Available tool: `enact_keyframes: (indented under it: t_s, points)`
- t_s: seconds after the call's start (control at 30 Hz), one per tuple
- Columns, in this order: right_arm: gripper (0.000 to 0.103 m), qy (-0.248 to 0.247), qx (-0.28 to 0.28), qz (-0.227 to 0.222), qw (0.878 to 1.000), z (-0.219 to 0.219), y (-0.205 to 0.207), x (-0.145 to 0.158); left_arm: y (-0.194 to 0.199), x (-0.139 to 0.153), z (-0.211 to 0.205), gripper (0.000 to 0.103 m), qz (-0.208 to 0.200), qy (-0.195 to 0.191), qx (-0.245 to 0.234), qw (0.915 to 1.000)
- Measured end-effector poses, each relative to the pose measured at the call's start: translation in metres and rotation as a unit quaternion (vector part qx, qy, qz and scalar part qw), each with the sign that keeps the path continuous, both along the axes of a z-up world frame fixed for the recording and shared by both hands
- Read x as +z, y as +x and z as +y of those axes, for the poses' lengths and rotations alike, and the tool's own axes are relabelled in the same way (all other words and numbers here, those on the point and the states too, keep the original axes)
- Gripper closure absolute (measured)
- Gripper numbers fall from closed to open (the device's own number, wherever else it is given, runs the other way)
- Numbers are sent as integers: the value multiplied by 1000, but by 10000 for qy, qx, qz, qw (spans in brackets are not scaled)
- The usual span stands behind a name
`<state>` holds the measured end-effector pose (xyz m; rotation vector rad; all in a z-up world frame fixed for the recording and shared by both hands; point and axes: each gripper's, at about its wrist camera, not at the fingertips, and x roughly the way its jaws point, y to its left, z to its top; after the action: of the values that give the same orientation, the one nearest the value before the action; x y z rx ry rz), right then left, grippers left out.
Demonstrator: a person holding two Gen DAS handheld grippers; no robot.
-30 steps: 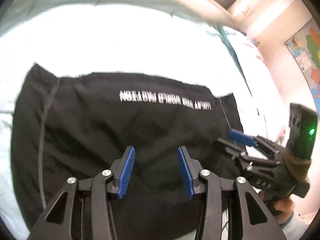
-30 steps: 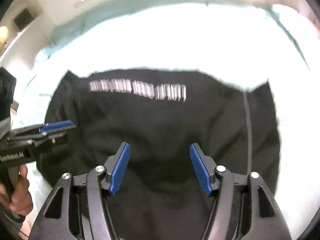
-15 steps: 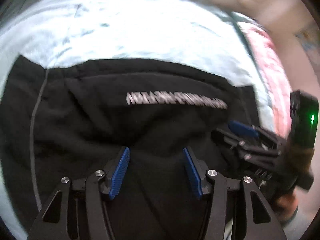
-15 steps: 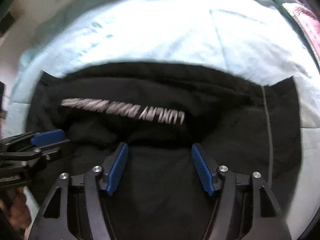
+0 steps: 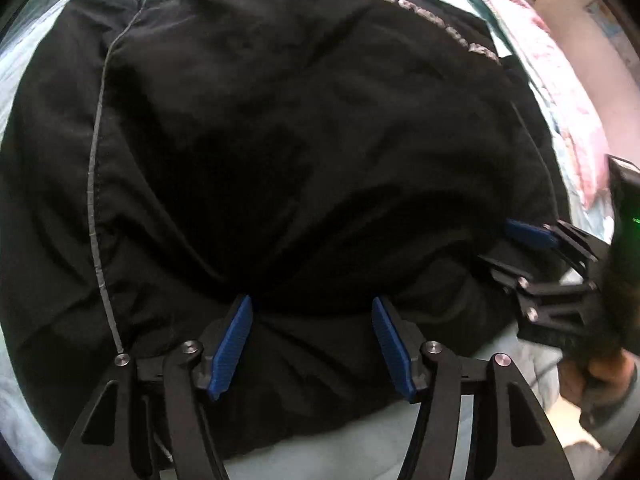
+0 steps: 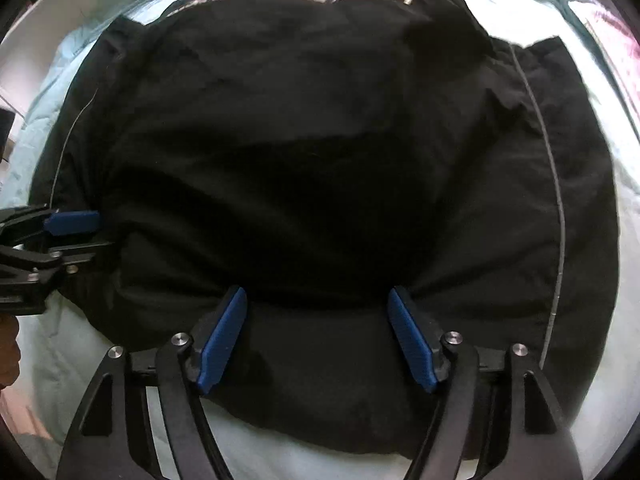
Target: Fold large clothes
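Spread flat across a pale mint-green bedsheet (image 5: 328,452): a large black fabric garment (image 5: 304,152) with white lettering near its far edge. Left gripper (image 5: 312,312) parted wide, low over the near hem. Right gripper (image 6: 318,300) likewise splayed, holding nothing.
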<state>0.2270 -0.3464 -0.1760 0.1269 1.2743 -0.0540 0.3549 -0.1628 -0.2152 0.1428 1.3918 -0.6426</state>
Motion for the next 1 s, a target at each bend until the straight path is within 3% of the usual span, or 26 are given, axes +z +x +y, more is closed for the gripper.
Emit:
enact_keyframes:
  t_s: [0.2, 0.27, 0.43, 0.6, 0.73, 0.83, 1.0]
  points:
    - [25, 208, -157, -222, 9994, -10, -7, 10, -2, 10, 13, 32, 119, -314, 46, 9994]
    - [25, 246, -276, -261, 9990, -12, -12, 16, -10, 13, 17, 17, 135, -460, -4, 9988]
    - [24, 534, -408, -215, 9975, -33, -32, 38, -22, 33, 9, 16, -136, -156, -153, 9997]
    - [24, -159, -892, -1116, 9896, -66, -56, 120, -14, 104, 38, 16, -1098, -560, 368, 9917]
    - [18, -883, -1380, -1856, 9689, -102, -61, 187, 9, 155, 89, 16, -1681, -650, 1026, 9783]
    - [17, -1085, -1732, -2052, 9571, -134, -64, 215, 25, 169, 125, 16, -1707, -711, 1375, 9731]
    - [17, -1157, -1922, -1797, 9578, -174, -67, 214, 51, 147, 176, 16, -1350, -661, 1676, 9743]
